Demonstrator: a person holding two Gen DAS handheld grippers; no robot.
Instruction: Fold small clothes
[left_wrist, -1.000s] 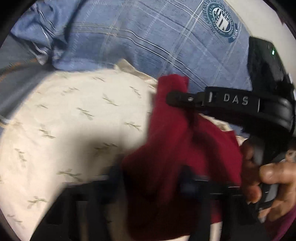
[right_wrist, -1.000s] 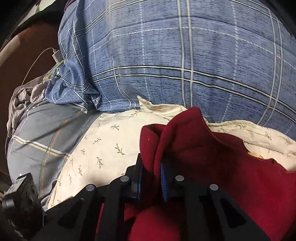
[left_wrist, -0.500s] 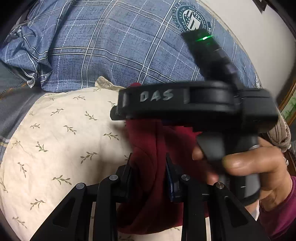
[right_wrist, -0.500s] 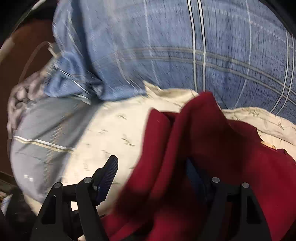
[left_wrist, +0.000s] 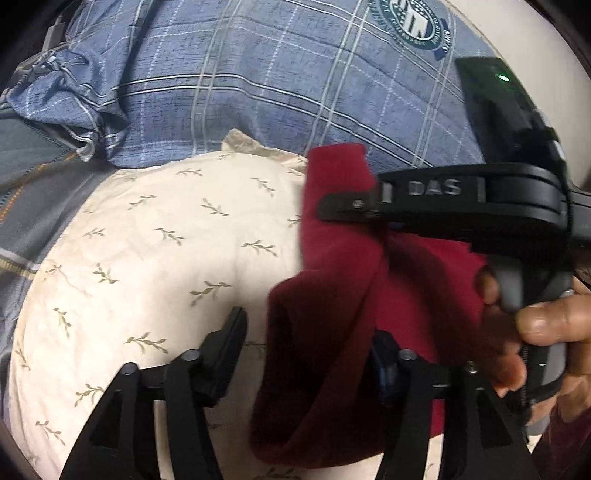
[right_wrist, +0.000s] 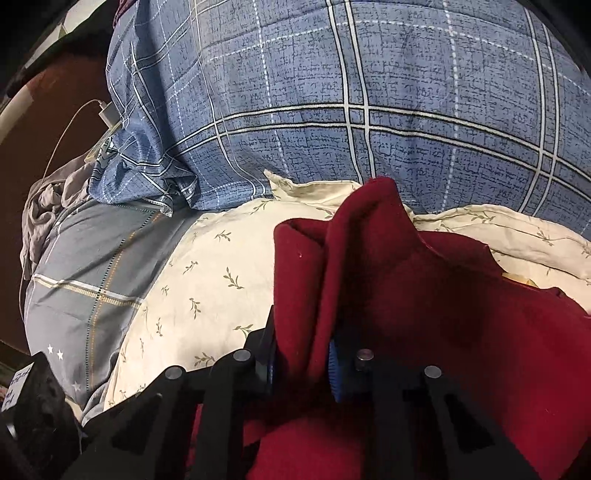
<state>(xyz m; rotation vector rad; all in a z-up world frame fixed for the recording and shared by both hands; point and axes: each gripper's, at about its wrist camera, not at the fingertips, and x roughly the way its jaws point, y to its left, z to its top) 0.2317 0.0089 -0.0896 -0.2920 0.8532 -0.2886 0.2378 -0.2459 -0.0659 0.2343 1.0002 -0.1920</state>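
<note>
- While my right gripper (right_wrist: 301, 363) pinches a thick fold of the dark red garment (right_wrist: 424, 314), its jaws stand close together with the cloth bunched up between the blue pads (right_wrist: 334, 373).
- My left gripper (left_wrist: 310, 354) is spread wide; the red cloth hangs across the gap, close against the right-hand finger, while the left-hand finger (left_wrist: 227, 339) stands clear of it over the pillow. I have no grip on the cloth there.
- In the left wrist view the right gripper (left_wrist: 332, 205) reaches in from the right, marked "DAS", its tip over the raised upper corner of the garment (left_wrist: 332, 295), and my right hand (left_wrist: 535, 332) is wrapped around its handle.
- The garment lies on a cream pillow (right_wrist: 207, 280) printed with small green sprigs; part of it is lifted into a peak, and the rest drapes down toward me.
- Behind the pillow sits a bigger blue plaid pillow (right_wrist: 369, 110), and in the left view it carries a round green emblem (left_wrist: 413, 24).
- To the left lies a grey sheet (right_wrist: 85, 266) with thin stripes.
- A white charger with its cable (right_wrist: 107, 114) rests at the far left beside the plaid pillow.
</note>
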